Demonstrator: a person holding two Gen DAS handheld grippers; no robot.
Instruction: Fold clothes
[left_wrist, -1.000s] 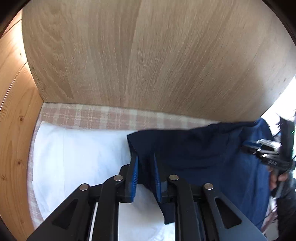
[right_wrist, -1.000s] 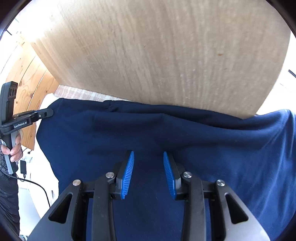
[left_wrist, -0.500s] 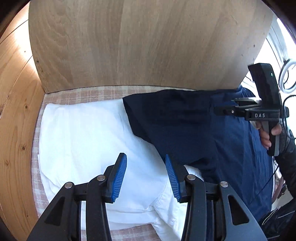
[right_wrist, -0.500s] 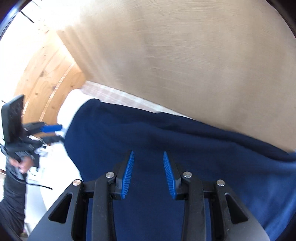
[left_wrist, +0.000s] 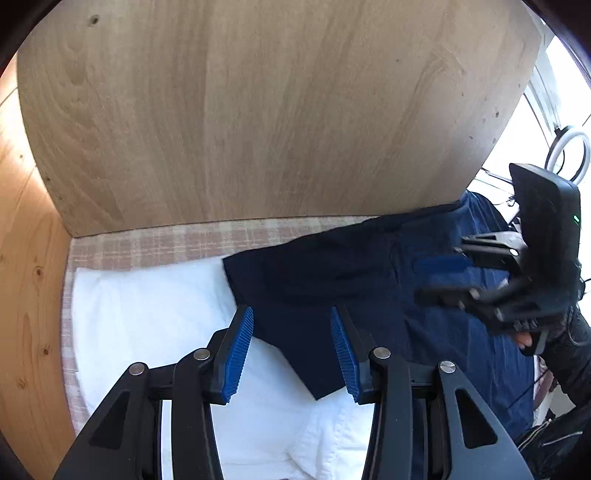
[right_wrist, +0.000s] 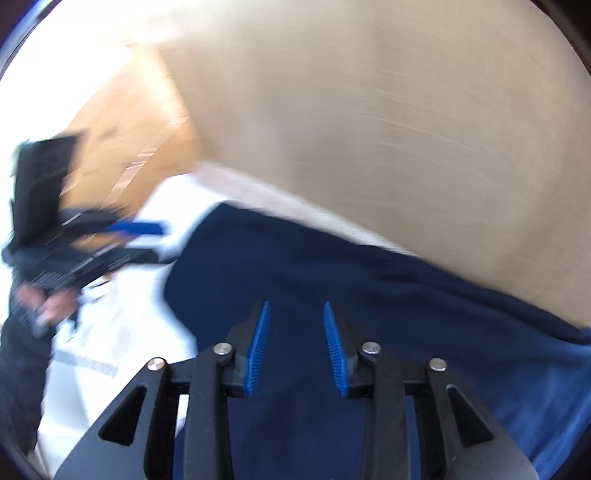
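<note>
A navy garment (left_wrist: 332, 280) lies spread over a white garment (left_wrist: 147, 314), its pointed corner reaching toward me. My left gripper (left_wrist: 291, 312) hovers open above that corner, with nothing pressed between its blue pads. To the right, my right gripper (left_wrist: 428, 280) hangs over the navy cloth. The right wrist view is blurred by motion. There the right gripper (right_wrist: 295, 306) has its jaws opening, with the navy garment (right_wrist: 295, 258) below them and no cloth between the pads. The left gripper (right_wrist: 155, 242) shows at the left over the white garment (right_wrist: 110, 350).
A pale wooden panel (left_wrist: 258, 110) stands upright right behind the clothes. A checked cloth (left_wrist: 166, 243) covers the surface under them. An orange wood wall (left_wrist: 29, 295) closes the left side. A ring light (left_wrist: 567, 155) and a person's dark sleeve (left_wrist: 569, 350) are at the right.
The left gripper let go of the navy corner, opened wide and drew back; the corner now lies flat. The right gripper rose, swung and its jaws widened.
</note>
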